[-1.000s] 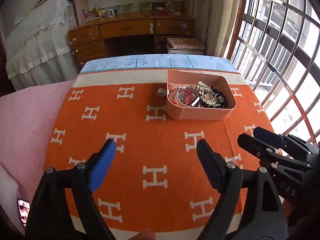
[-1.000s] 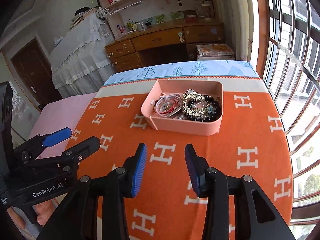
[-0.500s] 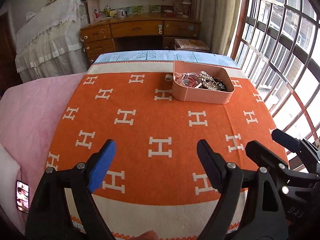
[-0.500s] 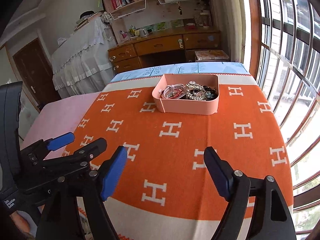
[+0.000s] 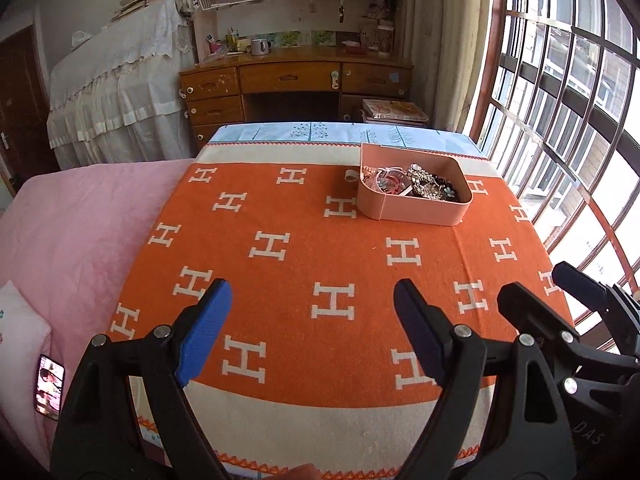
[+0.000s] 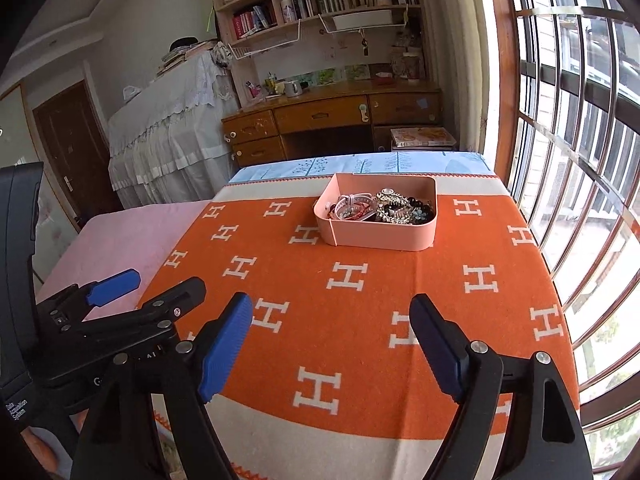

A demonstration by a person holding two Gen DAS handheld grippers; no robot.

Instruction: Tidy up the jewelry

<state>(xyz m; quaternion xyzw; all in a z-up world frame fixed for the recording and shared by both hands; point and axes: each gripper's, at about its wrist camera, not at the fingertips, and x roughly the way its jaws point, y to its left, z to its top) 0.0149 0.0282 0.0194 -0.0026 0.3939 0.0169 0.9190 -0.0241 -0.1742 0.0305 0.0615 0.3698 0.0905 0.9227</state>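
Observation:
A pink box stands at the far right of the orange H-patterned blanket. It holds a heap of jewelry: bracelets, beads and a watch. A small pale piece lies on the blanket just left of the box. The box also shows in the right wrist view with the jewelry inside. My left gripper is open and empty, held back above the blanket's near part. My right gripper is open and empty too, beside the left one.
The blanket covers a table with a pale border at its near edge. A pink bed with a phone on it lies to the left. A barred window is at the right. A wooden desk stands behind.
Both grippers have pulled back and up from the box, which now looks smaller and farther. The right gripper's jaws have opened wide. The left gripper has stayed open.

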